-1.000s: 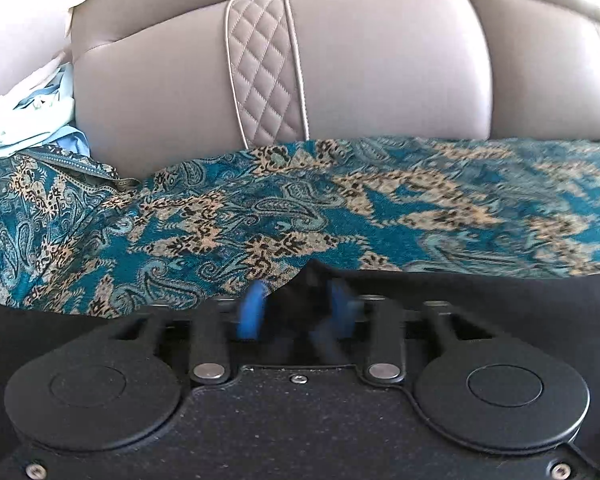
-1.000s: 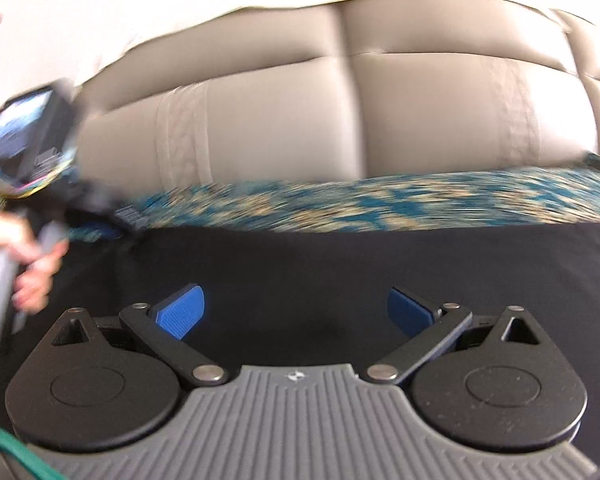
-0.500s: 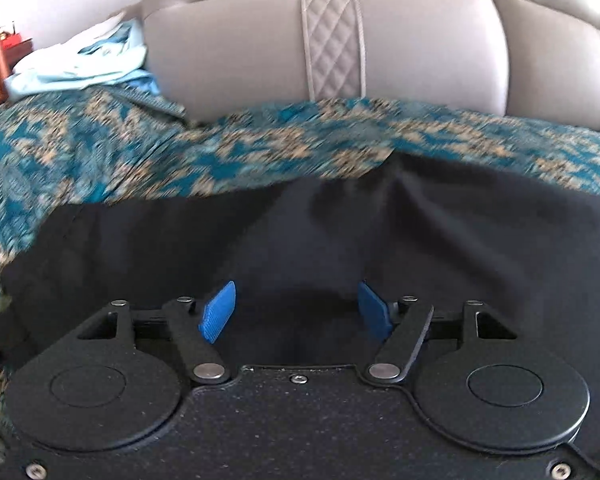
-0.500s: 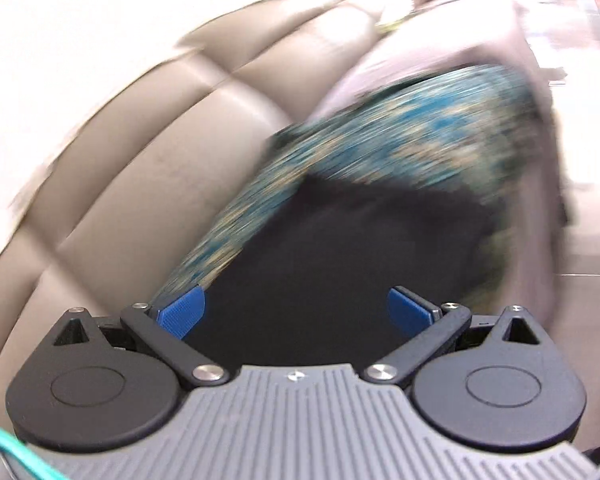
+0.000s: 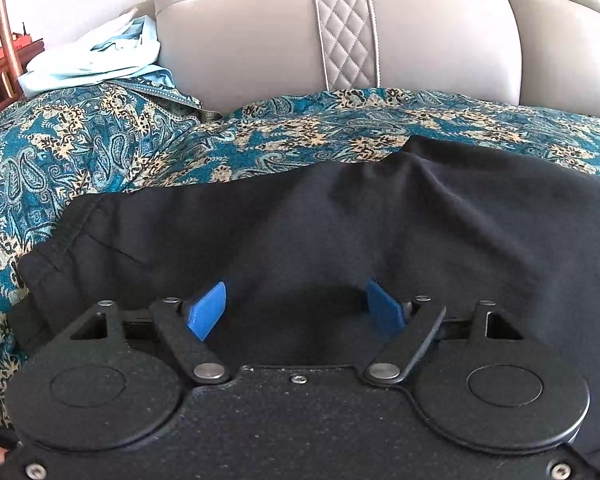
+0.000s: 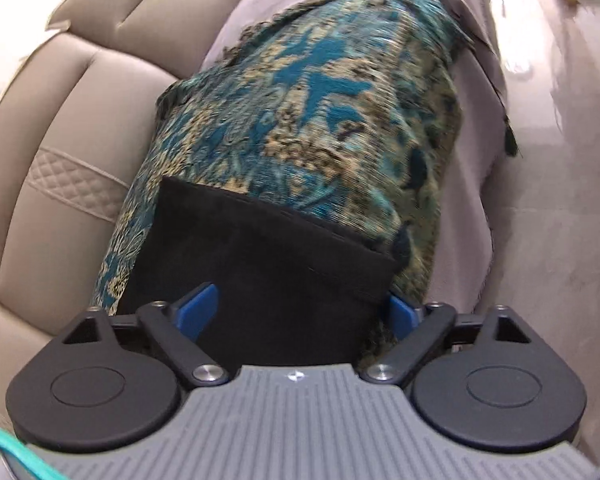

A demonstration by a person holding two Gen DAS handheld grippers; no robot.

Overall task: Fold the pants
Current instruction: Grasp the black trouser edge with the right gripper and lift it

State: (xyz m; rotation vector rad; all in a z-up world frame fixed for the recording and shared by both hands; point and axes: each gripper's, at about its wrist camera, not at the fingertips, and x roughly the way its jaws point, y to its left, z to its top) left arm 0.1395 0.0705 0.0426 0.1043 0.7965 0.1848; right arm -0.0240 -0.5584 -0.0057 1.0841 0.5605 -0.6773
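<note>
From the left wrist view, a pair of soft black cloth pants [image 5: 340, 232] lies spread on a blue-green blanket with a tan flower pattern [image 5: 112, 152]. The blanket covers the seat of a big grey-tan leather sofa [image 5: 240, 40]. The sofa back has a strip of diamond stitching [image 5: 346, 28]. A heap of pale blue and white clothes [image 5: 96, 60] sits at the far left, on the blanket by the sofa back. A red-brown wooden thing [image 5: 4, 56] stands past the heap. The left gripper [image 5: 296, 312] is low over the pants. Its jaws have just been opening and now stand wide apart. The two blue pads [image 5: 208, 312] have black cloth lying between them, but they do not squeeze it. One stitched edge of the pants shows at the left.

From the right wrist view, the picture is tilted. A straight end of the black pants [image 6: 260, 272] lies on the same patterned blanket [image 6: 320, 100], and the sofa [image 6: 80, 92] runs along the left. The blanket has a dark fringe at its far edge. The right gripper [image 6: 300, 312] is over this end of the pants. Its jaws have just been closing a little, but they are wide. The blue pads [image 6: 198, 308] sit at either side of the cloth and do not pinch it.
</note>
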